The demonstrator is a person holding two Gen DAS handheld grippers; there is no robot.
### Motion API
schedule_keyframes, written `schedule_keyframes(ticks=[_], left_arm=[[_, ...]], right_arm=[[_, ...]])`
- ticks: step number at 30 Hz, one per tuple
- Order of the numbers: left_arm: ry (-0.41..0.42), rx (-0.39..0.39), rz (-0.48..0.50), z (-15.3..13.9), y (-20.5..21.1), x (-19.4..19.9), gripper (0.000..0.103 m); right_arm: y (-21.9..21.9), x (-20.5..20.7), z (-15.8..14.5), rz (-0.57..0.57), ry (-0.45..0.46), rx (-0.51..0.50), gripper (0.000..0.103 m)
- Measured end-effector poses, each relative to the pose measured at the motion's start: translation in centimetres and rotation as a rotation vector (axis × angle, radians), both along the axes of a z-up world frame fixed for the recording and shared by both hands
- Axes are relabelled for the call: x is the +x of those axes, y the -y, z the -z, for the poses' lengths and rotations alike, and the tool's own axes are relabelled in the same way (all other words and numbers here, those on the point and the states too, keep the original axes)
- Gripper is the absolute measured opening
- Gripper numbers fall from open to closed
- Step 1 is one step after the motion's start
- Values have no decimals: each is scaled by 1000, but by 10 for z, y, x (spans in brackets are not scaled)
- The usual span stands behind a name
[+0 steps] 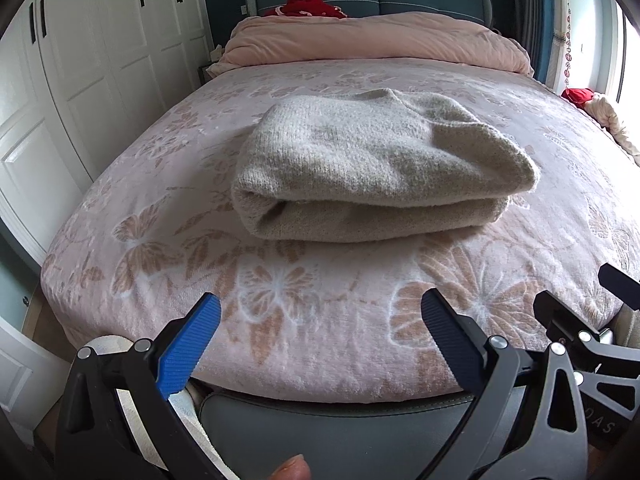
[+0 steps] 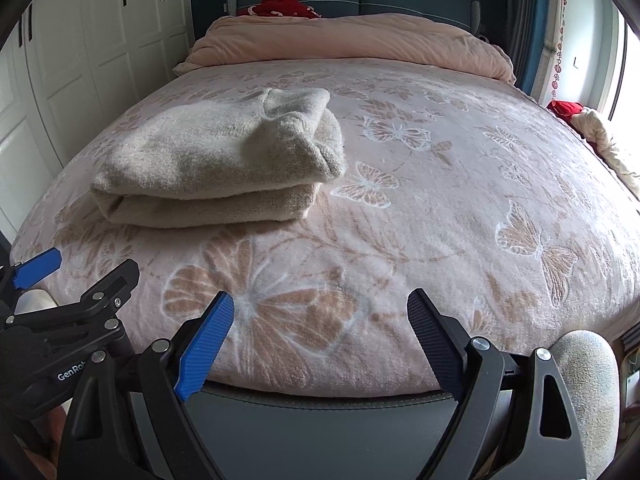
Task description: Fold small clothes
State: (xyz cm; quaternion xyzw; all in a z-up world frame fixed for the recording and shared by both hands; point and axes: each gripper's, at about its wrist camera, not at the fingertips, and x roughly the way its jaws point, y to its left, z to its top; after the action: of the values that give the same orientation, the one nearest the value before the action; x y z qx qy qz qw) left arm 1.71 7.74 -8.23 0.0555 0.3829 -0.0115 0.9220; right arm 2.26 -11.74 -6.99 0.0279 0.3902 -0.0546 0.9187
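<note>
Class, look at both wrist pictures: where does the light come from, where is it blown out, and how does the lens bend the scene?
Left wrist view: daylight enters from the window, blown out white; the bed bulges like a dome. Right wrist view: same glare at the right edge; wardrobe doors curve, corners are dark, and the folded sweater stays sharp.

A folded beige knit garment point(image 2: 216, 164) lies on the bed point(image 2: 440, 184), left of centre on the pink butterfly-patterned blanket. The right gripper point(image 2: 320, 340) hangs over the bed's near edge, jaws spread wide with nothing between them. The left gripper point(image 2: 72, 292) shows at the lower left, well short of the garment.
</note>
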Motion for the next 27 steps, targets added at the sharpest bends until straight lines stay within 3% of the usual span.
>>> schedule_keyframes(ticks=[27], left_arm=[[-1, 14, -17, -1, 0, 0, 98]], right_arm=[[-1, 1, 1, 4, -8, 16, 86]])
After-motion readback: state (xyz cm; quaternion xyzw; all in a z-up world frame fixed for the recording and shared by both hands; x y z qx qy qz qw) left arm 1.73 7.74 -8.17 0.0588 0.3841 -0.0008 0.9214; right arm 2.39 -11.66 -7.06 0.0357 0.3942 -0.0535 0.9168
